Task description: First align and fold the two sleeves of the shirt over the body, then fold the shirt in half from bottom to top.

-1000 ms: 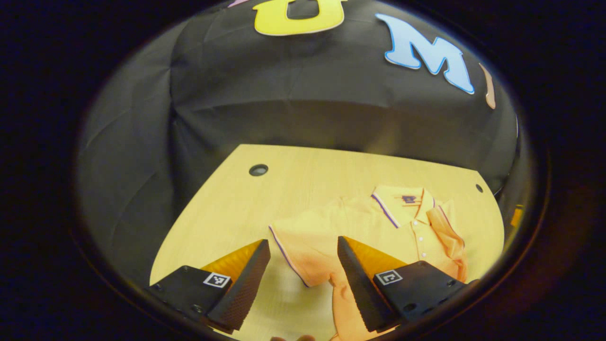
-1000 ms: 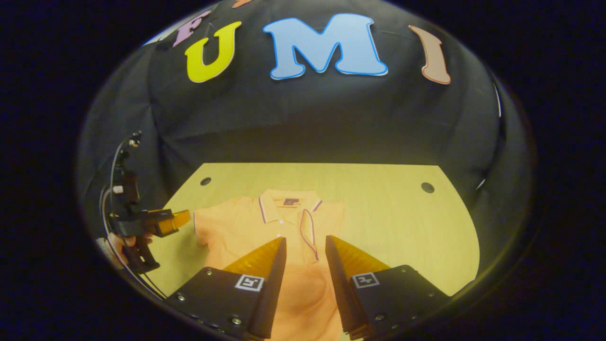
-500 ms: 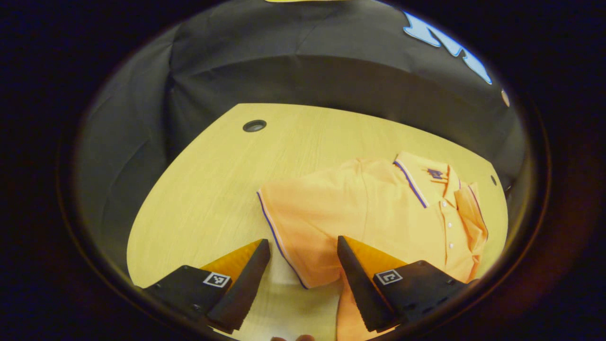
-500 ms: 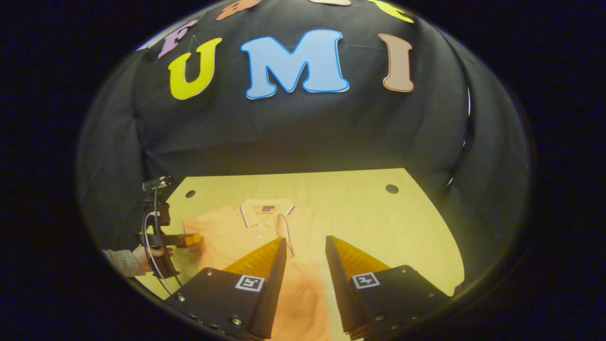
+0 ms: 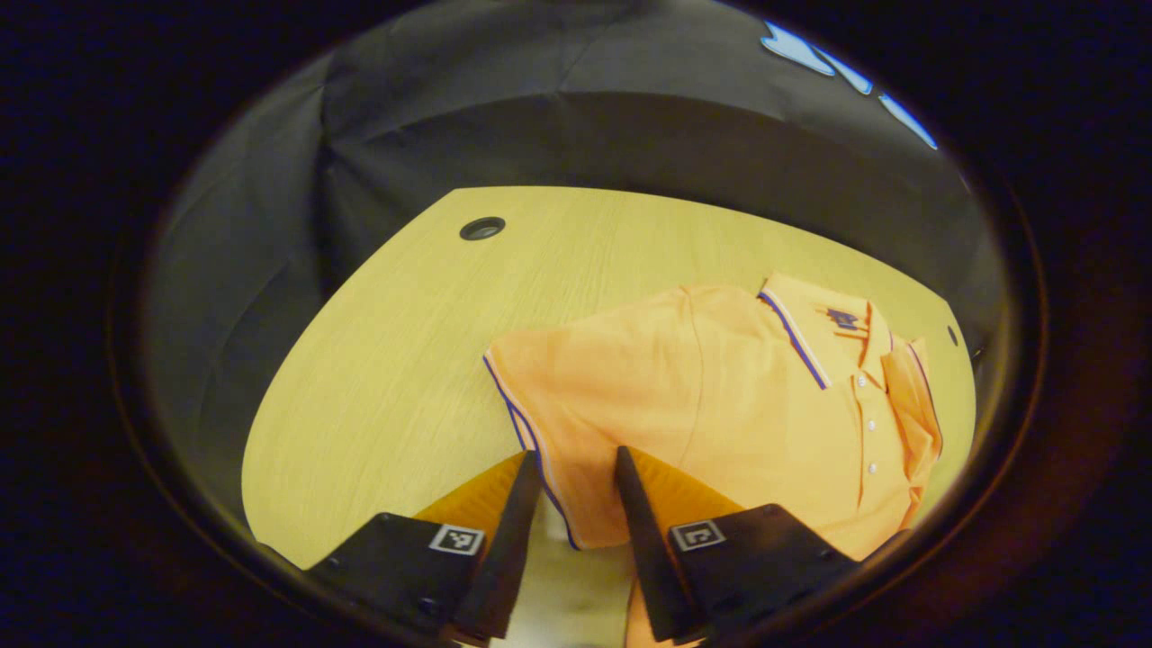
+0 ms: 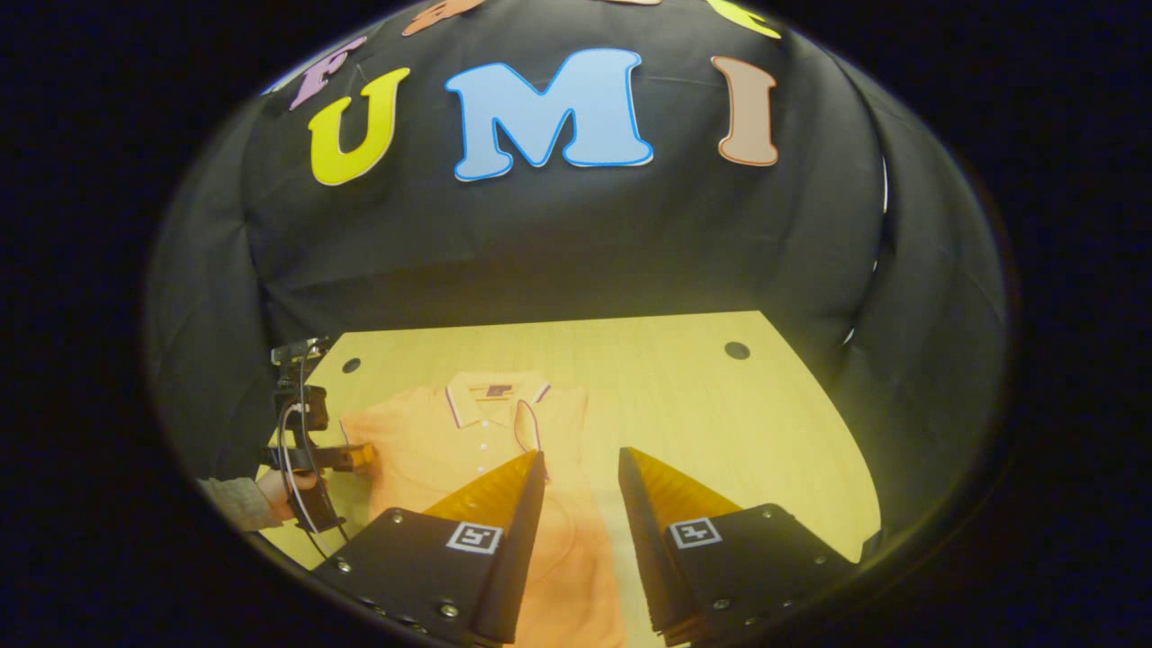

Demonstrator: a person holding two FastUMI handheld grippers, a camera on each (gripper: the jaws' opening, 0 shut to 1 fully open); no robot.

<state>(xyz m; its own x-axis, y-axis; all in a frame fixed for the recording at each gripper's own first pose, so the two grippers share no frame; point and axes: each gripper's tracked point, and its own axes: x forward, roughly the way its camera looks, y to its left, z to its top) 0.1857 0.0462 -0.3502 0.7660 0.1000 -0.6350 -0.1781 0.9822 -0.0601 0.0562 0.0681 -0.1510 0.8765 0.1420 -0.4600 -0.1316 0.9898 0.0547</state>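
Shirt (image 5: 720, 405), an orange polo with purple-and-white trim on its collar and cuffs, lies flat on the pale wooden table (image 5: 396, 360), filling the centre and right of the left gripper view, its collar toward the upper right of the frame. In this view the left sleeve (image 5: 558, 396) spreads out toward the middle of the frame, its striped cuff running down between the two fingers of the left gripper (image 5: 576, 504) at the bottom; the fingers stand a narrow gap apart with the cuff edge between them, and whether they press on the cloth I cannot tell (the gap looks wider than the fabric). The other sleeve (image 5: 918, 405) is already folded over the body at the far right of the frame. A round hole (image 5: 482, 229) sits in the tabletop at the upper left. In the right gripper view the shirt lies at the lower centre-left, collar toward the booth wall, and the folded sleeve's trimmed cuff rests beside the button placket. The right gripper (image 6: 580, 504) hovers above the shirt's lower body, its fingers parted and holding nothing. At the left edge of this view the left gripper appears, held by a hand (image 6: 274, 490) in a sleeve, its tips at the shirt's left sleeve edge
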